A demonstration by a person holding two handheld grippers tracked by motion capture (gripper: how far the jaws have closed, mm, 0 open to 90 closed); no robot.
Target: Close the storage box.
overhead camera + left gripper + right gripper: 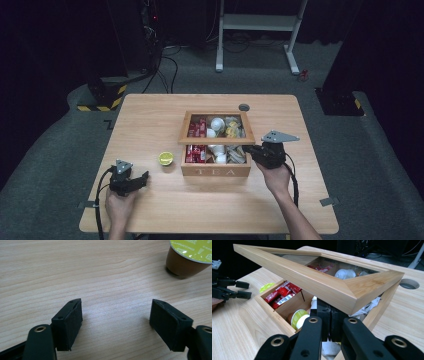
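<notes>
High view: wooden counter (150,115) carrying a wooden tea box (215,171) marked TEA at centre, glass-paned lid (216,140) partly raised
Left tongs (141,180): at 8 o'clock from the box, resting low over bare counter, jaws spread wide with nothing between them
Left gripper view: both black pads (71,323) apart over the wood grain; a brown capsule (188,256) with a yellow-green CAPPUCCINO foil stands at 1 o'clock, well apart from the jaws
Capsule in high view: on the counter just beside the box's left wall, at 9 o'clock from it
Right tongs (246,150): at 3 o'clock on the box, reaching in at its right front corner under the lid
Right gripper view: jaws pressed close together beneath the lid frame; whether they pinch anything cannot be told
Box contents: red sachets (281,294) in the left compartment, white cups (217,124) in the middle, a second green-foil capsule (298,318) near the front wall, white wrappers at right
Counter hole (244,107): grey round grommet at 12 o'clock from the box
</notes>
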